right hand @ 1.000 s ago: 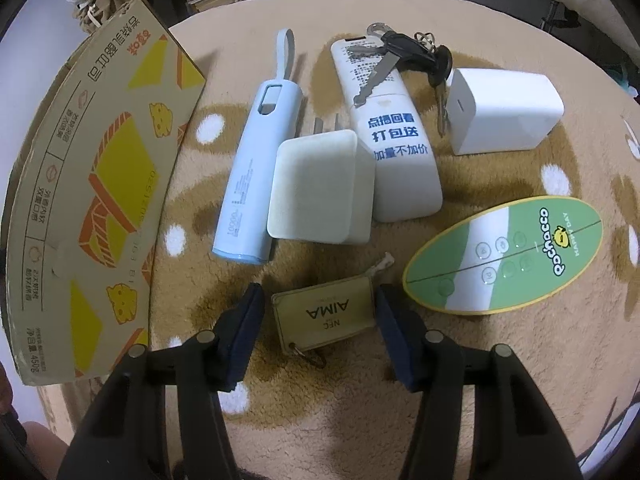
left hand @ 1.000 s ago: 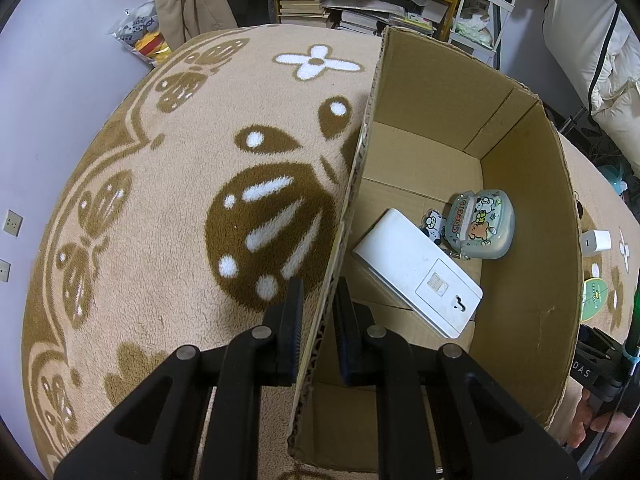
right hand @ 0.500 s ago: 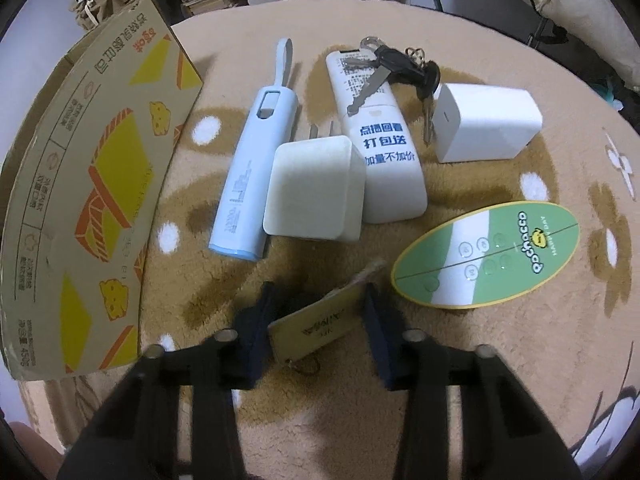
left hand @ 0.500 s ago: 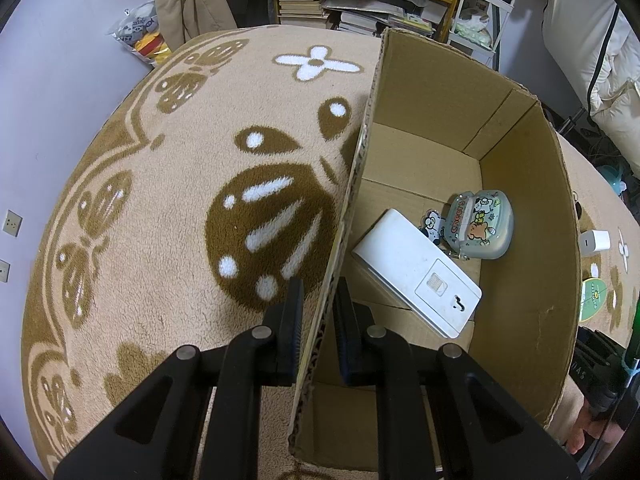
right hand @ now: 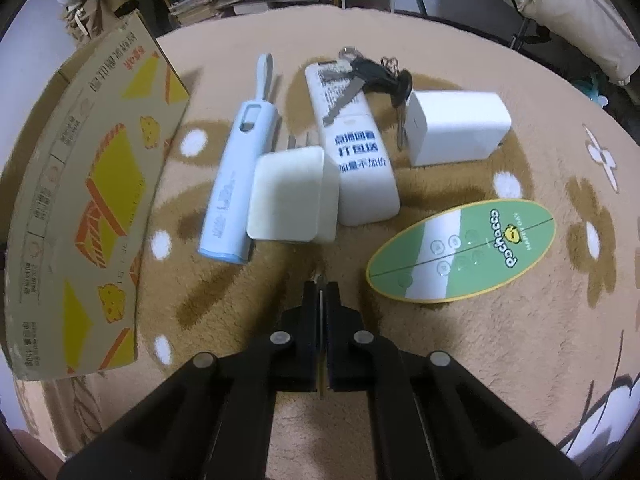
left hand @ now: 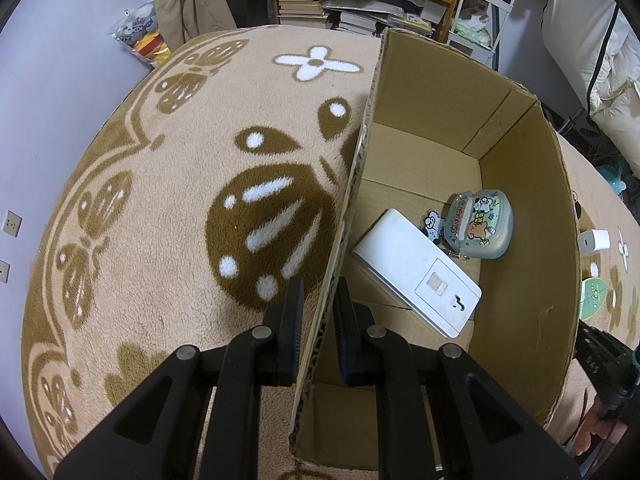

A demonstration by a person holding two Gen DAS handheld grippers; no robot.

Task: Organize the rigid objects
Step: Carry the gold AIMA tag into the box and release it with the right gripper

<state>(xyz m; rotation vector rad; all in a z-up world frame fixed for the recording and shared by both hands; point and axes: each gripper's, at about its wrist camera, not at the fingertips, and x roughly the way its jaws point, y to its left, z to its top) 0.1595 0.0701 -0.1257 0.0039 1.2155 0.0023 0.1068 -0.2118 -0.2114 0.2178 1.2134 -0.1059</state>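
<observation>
The thin key tag [right hand: 321, 276] is pinched edge-on between the right gripper [right hand: 320, 292] jaws, which are squeezed together on it, so only a sliver of it and a bit of its string peek out past the tips. It sits low over the beige and brown rug [right hand: 460, 360], just in front of the rest of the pile.

Right beyond it there's a cream square charger [right hand: 290, 198] with its prongs pointing away, leaning on a pale blue power bank [right hand: 236, 184] to its left. To the charger's right is a white remote-shaped thing [right hand: 356, 152] with blue Chinese print, and a bunch of keys [right hand: 372, 76] lies across its far end. Next over is a white adapter block [right hand: 456, 128], touching the keys. A green and white oval card [right hand: 464, 252] lies flat near the gripper on the right side.

The cardboard box [left hand: 524, 240] is off to the left in the right wrist view, printed side showing. The left gripper [left hand: 318, 308] is clamped on the box's near wall, one finger outside and one inside. Inside the box, a flat white device [left hand: 416, 272] lies on the floor, with a small cartoon-printed pouch [left hand: 478, 224] beside it, touching or nearly so. Shelves stacked with books [left hand: 304, 0] are way in the back.
</observation>
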